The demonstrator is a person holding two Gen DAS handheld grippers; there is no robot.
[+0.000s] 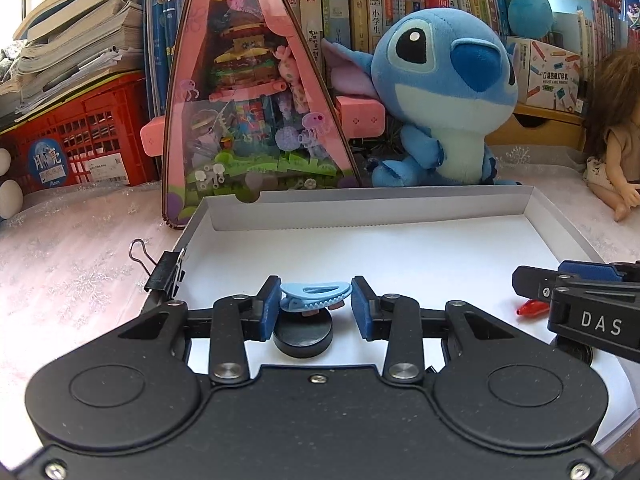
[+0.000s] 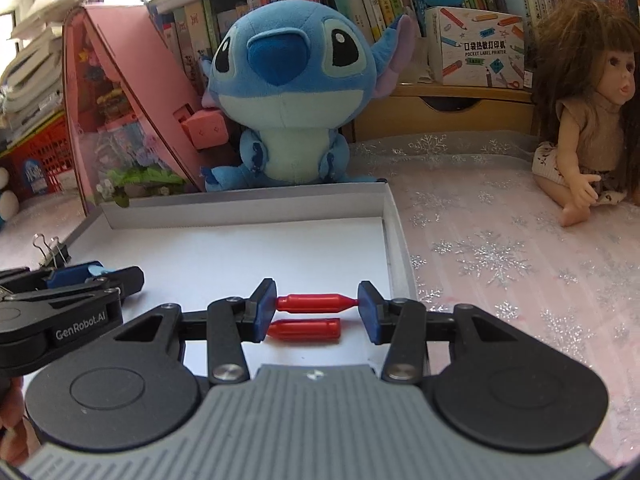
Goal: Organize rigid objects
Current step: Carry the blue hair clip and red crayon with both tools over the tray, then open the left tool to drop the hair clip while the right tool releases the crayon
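A light blue hair clip sits between the pads of my left gripper, touching the left pad with a small gap at the right one; whether it is gripped is unclear. It hangs over a black round disc on the floor of the white box lid. My right gripper is shut on a red bullet-shaped piece, end to end between the pads. A second red piece lies on the lid floor just below it. The right gripper also shows in the left wrist view, above a red piece.
A black binder clip is clipped on the lid's left wall. Behind the lid stand a pink triangular toy case and a blue plush. A doll sits on the right on the snowflake tablecloth. Bookshelves and a red crate lie behind.
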